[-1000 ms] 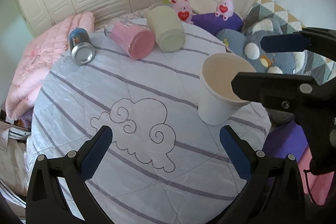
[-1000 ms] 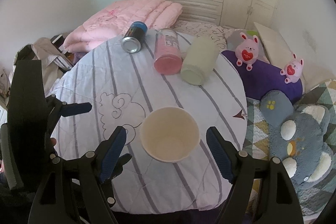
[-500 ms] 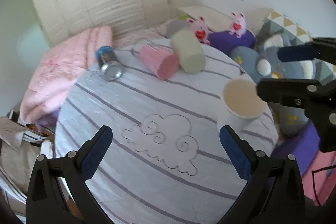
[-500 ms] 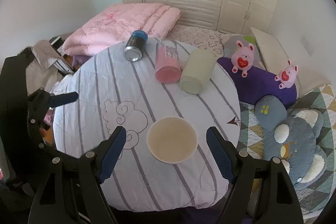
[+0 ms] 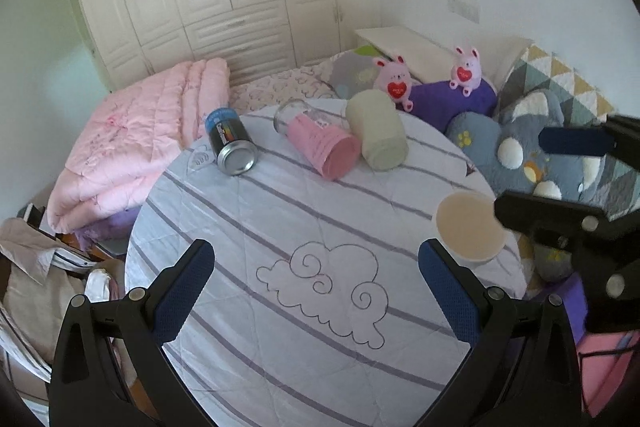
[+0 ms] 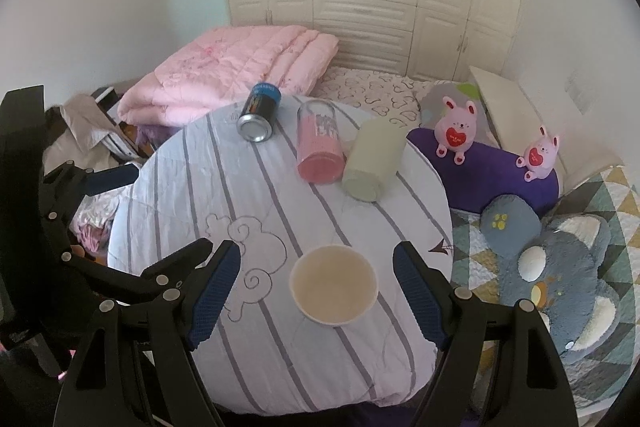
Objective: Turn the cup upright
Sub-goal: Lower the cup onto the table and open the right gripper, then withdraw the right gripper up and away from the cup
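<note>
A white paper cup (image 6: 333,284) stands upright, mouth up, on the round striped table (image 6: 256,211) near its front right edge. It also shows in the left wrist view (image 5: 470,231). My right gripper (image 6: 316,291) is open and empty, raised above the cup, its fingers wide on either side. My left gripper (image 5: 316,295) is open and empty, high above the table's front by the cloud drawing (image 5: 328,287).
At the table's far side lie a blue can (image 5: 232,147), a pink cup (image 5: 322,147) and a pale green cup (image 5: 378,135), all on their sides. A pink quilt (image 5: 132,147) lies left, plush pillows (image 6: 560,267) right, wardrobes behind.
Both grippers have risen and drawn back from the table, so the table and the upright white cup look smaller. Both stay open. The cup has not moved.
</note>
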`<control>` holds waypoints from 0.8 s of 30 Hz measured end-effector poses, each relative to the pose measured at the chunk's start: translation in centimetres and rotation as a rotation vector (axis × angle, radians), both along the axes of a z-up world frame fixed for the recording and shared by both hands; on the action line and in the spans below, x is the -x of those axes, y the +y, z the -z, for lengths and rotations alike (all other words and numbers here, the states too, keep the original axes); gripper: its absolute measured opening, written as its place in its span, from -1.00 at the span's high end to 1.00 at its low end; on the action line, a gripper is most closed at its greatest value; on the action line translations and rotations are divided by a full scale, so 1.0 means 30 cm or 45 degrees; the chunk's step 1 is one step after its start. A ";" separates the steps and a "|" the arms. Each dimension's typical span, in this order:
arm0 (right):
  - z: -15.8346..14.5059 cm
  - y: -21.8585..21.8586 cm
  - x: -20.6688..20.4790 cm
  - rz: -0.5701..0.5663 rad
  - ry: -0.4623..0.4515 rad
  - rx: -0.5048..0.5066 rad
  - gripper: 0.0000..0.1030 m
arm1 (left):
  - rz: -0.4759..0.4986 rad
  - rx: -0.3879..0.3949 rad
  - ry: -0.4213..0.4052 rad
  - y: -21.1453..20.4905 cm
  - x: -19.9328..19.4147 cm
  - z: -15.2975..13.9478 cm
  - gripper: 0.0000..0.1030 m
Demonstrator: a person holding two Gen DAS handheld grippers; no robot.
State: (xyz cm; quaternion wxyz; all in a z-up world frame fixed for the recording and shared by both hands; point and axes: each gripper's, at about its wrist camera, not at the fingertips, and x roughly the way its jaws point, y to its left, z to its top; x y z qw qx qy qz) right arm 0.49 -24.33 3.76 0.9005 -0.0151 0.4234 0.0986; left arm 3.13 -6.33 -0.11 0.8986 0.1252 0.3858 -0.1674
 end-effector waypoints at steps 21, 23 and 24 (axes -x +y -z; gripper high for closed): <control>-0.034 0.024 0.114 0.087 -0.563 -0.037 -0.57 | -0.052 0.214 -0.263 0.009 0.042 -0.034 -1.00; -0.031 0.027 0.118 0.100 -0.592 -0.033 -0.61 | -0.040 0.226 -0.283 0.005 0.047 -0.032 -1.00; -0.028 0.027 0.122 0.109 -0.610 -0.026 -0.61 | -0.036 0.229 -0.293 0.002 0.051 -0.029 -1.00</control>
